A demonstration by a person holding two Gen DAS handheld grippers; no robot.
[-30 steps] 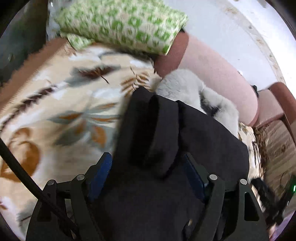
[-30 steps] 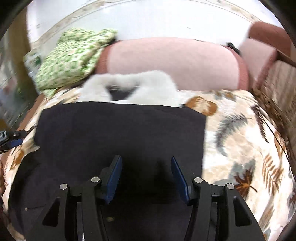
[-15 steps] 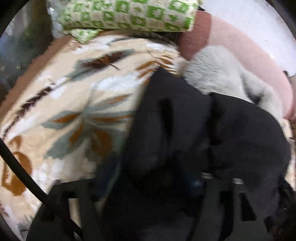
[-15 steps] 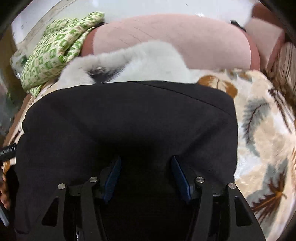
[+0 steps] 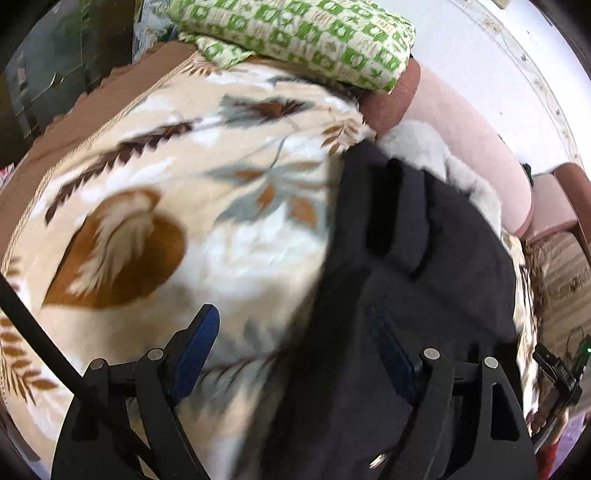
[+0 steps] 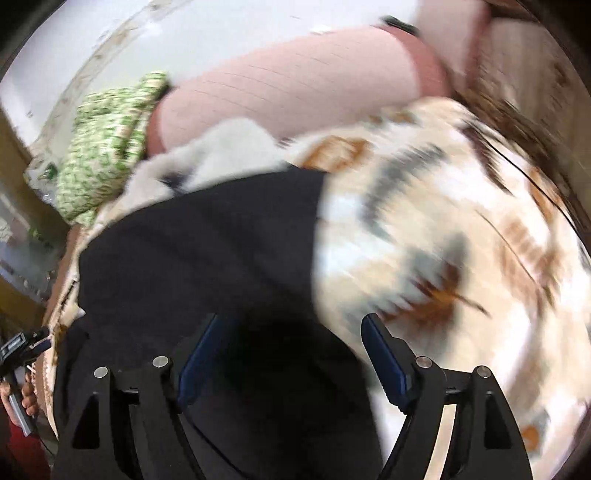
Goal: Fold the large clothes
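Observation:
A black garment (image 5: 436, 266) lies folded into a rough rectangle on a leaf-print blanket (image 5: 177, 192). My left gripper (image 5: 295, 332) is open over the garment's left edge. One finger hangs above the blanket and the other above the black cloth, and neither presses on anything. In the right wrist view, the same black garment (image 6: 207, 251) fills the lower left. My right gripper (image 6: 293, 334) is over its right edge with the jaws opening. Black cloth lies under the gap between the pads but is not pinched. This view is blurred by motion.
A green-patterned pillow (image 5: 303, 33) rests on the pink sofa back (image 5: 469, 140). A white fluffy garment (image 5: 424, 147) is bunched behind the black one. A black cable (image 5: 33, 339) crosses the lower left. A hand holding the other gripper (image 6: 18, 354) shows at the edge.
Both grippers have slid apart, from over the middle of the black garment to its side edges. The right gripper's jaws stand wider and that view has tilted. The garment lies flatter.

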